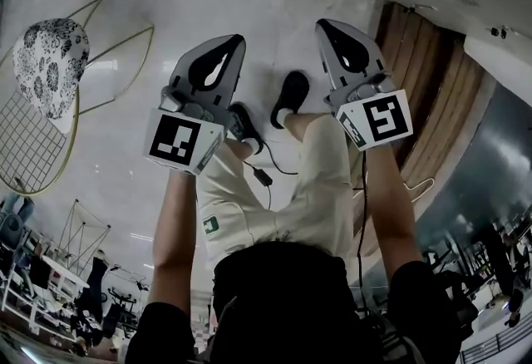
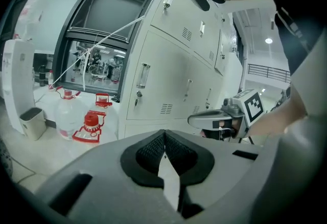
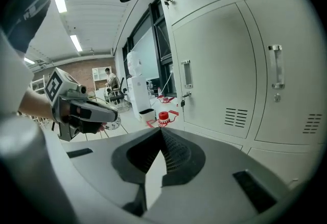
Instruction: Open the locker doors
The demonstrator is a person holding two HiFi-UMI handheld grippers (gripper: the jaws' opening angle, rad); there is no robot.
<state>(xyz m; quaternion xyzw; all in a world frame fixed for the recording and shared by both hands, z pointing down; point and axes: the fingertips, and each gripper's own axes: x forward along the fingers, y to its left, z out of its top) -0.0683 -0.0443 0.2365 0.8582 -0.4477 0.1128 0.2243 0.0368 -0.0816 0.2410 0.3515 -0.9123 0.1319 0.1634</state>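
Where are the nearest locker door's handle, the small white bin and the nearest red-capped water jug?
nearest locker door's handle (image 2: 143, 75), left gripper view, middle of its bar.
small white bin (image 2: 30, 123), left gripper view, its front wall.
nearest red-capped water jug (image 2: 90, 119), left gripper view, its red cap.

water jugs (image 2: 65, 115) and bin (image 2: 31, 121) on floor (image 2: 36, 164)

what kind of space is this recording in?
Probably an indoor lab or workshop hall: a bank of grey metal lockers, red-capped water jugs on the floor, and a window onto a room of equipment.
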